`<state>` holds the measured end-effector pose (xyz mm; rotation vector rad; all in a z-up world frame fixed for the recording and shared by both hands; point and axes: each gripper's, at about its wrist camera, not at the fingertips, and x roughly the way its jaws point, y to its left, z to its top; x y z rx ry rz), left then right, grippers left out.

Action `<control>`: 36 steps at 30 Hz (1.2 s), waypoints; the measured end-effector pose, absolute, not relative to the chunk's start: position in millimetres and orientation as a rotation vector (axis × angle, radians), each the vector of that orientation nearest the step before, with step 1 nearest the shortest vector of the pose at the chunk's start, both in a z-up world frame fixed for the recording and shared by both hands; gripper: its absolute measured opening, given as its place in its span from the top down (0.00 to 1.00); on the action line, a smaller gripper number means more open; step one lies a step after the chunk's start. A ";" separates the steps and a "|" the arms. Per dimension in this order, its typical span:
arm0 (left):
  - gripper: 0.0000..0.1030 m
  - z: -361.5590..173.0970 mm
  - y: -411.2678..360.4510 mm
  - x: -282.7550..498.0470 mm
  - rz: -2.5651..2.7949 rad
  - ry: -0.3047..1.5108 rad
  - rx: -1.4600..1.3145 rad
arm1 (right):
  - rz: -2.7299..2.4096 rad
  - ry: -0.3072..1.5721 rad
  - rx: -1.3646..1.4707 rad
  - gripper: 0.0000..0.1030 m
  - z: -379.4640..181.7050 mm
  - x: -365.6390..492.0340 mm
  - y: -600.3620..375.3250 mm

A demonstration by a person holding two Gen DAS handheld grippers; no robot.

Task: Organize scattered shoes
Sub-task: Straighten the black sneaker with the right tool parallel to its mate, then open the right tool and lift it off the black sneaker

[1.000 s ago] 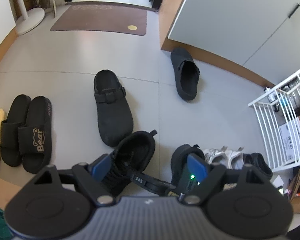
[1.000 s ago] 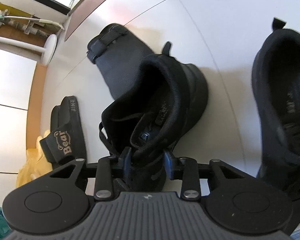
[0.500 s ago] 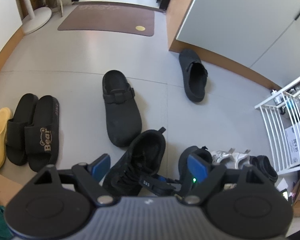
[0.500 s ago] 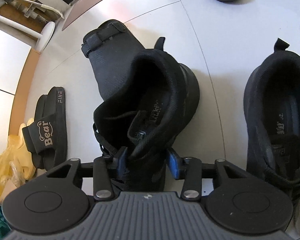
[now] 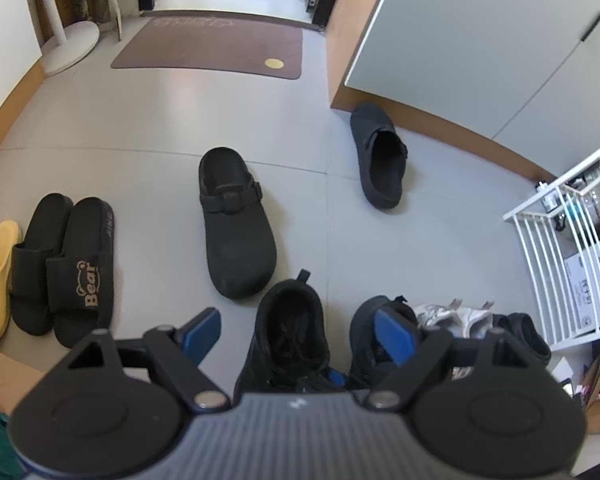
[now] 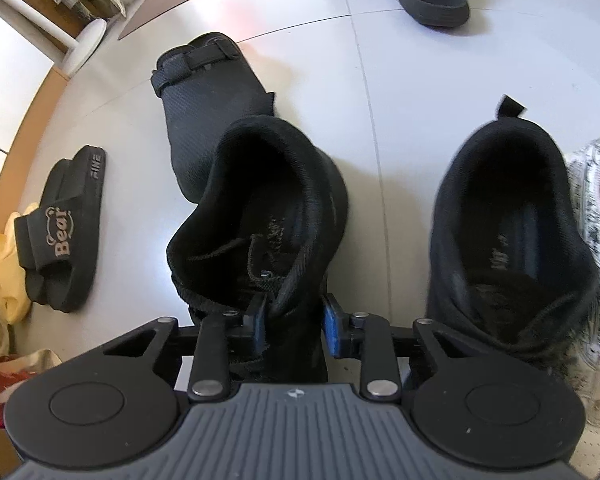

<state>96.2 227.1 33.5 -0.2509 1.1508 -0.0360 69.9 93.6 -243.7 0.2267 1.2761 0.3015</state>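
**Reader:** Two grippers, is that right? What does each hold?

**Describer:** Yes. In the right wrist view, the right gripper [image 6: 292, 320] sits at lower centre, its blue pads closing on the tongue and laces of a black sneaker [image 6: 260, 216]. The sneaker fills the middle of the frame, heel opening facing up and away. Its collar leans left, likely because the pinch on the tongue tips it.

**Reader:** And the left one?

**Describer:** The left gripper [image 5: 298, 330] hangs at the bottom of its own view with jaws spread wide and nothing between the pads. It seems to be waiting, not working.

**Reader:** Where is the sneaker's partner?

**Describer:** The matching sneaker [image 6: 508, 216] stands at the right of the right wrist view, near but apart from the held one, toe towards the camera too. I judge the held shoe is being lined up beside it.

**Reader:** What else lies around?

**Describer:** A black clog [image 5: 234, 224] lies in the centre of the left wrist view, its toe close to the held sneaker's heel. A second clog [image 5: 380, 160] rests upper right by a cabinet, well apart. Black slides [image 5: 64, 264] printed "Bear" lie paired at left.
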 end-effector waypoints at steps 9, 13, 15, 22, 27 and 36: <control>0.16 41.4 224.2 99.1 -0.037 1.117 -0.275 | 0.244 1.257 0.160 0.84 -234.4 64.3 75.5; 0.16 42.8 218.3 100.0 -0.048 1.111 -0.278 | 0.201 1.262 0.164 0.85 -234.1 63.5 65.0; 0.16 43.7 216.0 99.5 -0.048 1.106 -0.279 | 0.189 1.263 0.169 0.85 -234.7 63.7 61.5; 0.16 45.2 215.6 97.5 -0.044 1.100 -0.286 | 0.227 1.268 0.173 0.81 -233.2 60.0 61.8; 0.16 46.0 214.7 97.0 -0.047 1.098 -0.283 | 0.224 1.241 0.232 0.43 -221.8 50.9 67.8; 0.16 43.0 212.9 99.7 -0.048 1.107 -0.269 | 0.288 1.268 0.131 0.20 -237.4 47.7 98.3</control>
